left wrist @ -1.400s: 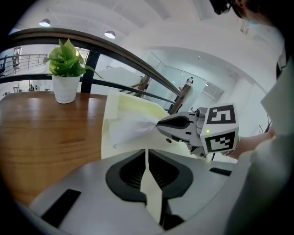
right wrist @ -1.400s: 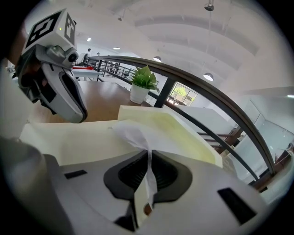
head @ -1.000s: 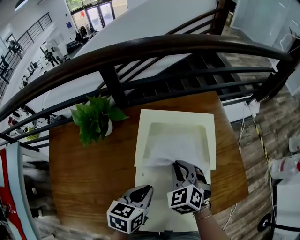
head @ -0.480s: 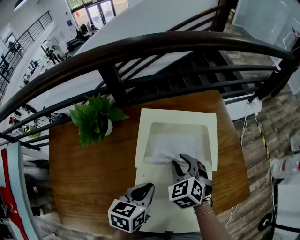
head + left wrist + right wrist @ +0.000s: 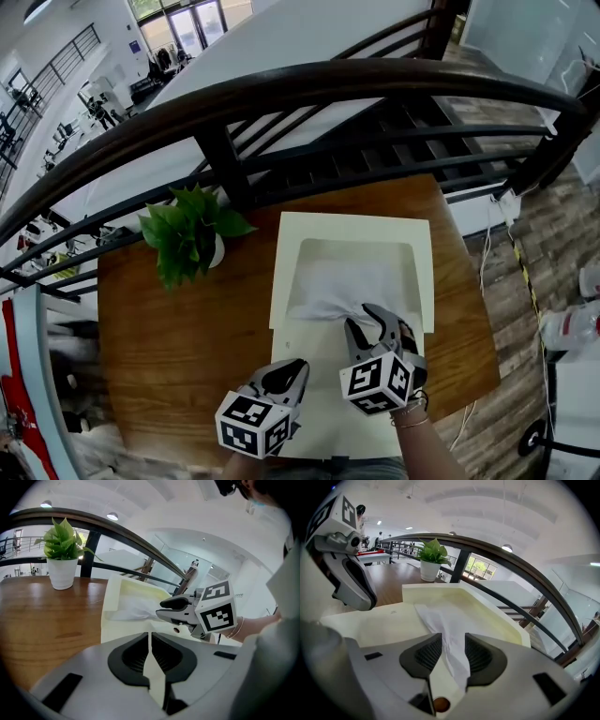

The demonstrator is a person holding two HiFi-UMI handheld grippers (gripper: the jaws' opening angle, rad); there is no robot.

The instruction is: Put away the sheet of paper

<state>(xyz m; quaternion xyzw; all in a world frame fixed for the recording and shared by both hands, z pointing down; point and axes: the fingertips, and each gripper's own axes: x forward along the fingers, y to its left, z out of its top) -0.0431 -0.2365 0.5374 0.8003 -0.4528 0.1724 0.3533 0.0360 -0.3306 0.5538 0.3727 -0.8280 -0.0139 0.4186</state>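
Note:
A crumpled white sheet of paper [image 5: 352, 281] lies in the tray of a cream box [image 5: 291, 234] on the wooden table [image 5: 169, 328]. The box's flat lid [image 5: 319, 384] lies toward me. My right gripper [image 5: 367, 321] sits at the paper's near end and its jaws have just been opening. In the right gripper view the paper [image 5: 440, 620] runs between the pads of the right gripper [image 5: 452, 641] without being pressed. My left gripper [image 5: 286, 372] rests at the lid's left edge. Its jaws [image 5: 150, 641] are closed with a thin cream sliver of the lid between them.
A potted green plant [image 5: 187, 234] in a white pot stands at the table's far left. A dark curved railing [image 5: 281, 94] runs just beyond the table's far edge. A floor with cables lies to the right of the table.
The right gripper has let go of the paper; its jaws stand apart now. The paper's near end has settled slightly. The left gripper has stayed in place.

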